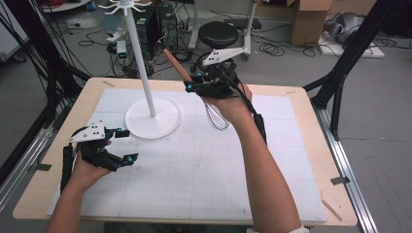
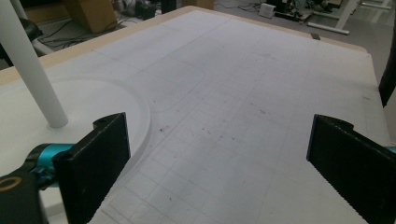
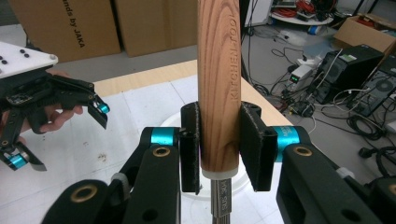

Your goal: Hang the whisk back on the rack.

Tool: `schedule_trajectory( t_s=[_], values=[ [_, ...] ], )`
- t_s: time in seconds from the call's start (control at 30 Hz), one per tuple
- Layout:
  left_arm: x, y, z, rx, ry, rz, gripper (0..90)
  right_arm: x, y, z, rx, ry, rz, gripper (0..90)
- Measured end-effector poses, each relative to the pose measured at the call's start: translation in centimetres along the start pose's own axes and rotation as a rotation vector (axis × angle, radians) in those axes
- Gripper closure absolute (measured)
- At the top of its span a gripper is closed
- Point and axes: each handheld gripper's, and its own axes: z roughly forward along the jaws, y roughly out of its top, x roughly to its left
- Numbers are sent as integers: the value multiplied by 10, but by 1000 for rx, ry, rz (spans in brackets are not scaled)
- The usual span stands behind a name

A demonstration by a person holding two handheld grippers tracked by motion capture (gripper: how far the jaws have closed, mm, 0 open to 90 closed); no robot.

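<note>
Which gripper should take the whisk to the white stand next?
The right. The right gripper is already shut on the whisk's wooden handle and holds it up off the table beside the stand's pole. The left gripper sits open and empty by the stand's base.

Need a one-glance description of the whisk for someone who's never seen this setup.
Start at the white mat on the wooden table, then the tall white hook stand at its far left. Just right of it, the right gripper is raised above the mat, shut on the whisk. It is the one utensil: light wooden handle angled up, thin wire loops hanging below the hand.
</note>
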Motion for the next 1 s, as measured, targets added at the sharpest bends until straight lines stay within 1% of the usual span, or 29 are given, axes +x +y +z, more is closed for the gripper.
schedule_trajectory(
  t_s=[0.03, 0.27, 0.37, 0.43, 0.57, 0.67, 0.83, 1.0],
  values=[
    [0, 0, 0, 1, 0, 0, 67, -1, 1, 0, -8, -6, -7, 709],
    [0, 0, 0, 6, 1, 5, 67, -10, 11, 0, -34, -15, 7, 709],
    [0, 0, 1, 3, 2, -1, 67, -13, 18, 0, -48, -20, 15, 709],
    [0, 0, 1, 6, 0, 5, 67, -15, 24, 0, -59, -21, 16, 709],
    [-1, 0, 2, 7, 2, 4, 67, -17, 35, 1, -61, -38, 11, 709],
    [-1, 0, 2, 14, 1, 7, 67, -19, 43, 3, -66, -41, 16, 709],
    [-1, 0, 3, 11, 1, 5, 67, -23, 56, 9, -66, -58, 4, 709],
    [-1, 0, 3, 12, 2, 6, 67, -24, 67, 14, -68, -68, -2, 709]
  ],
)
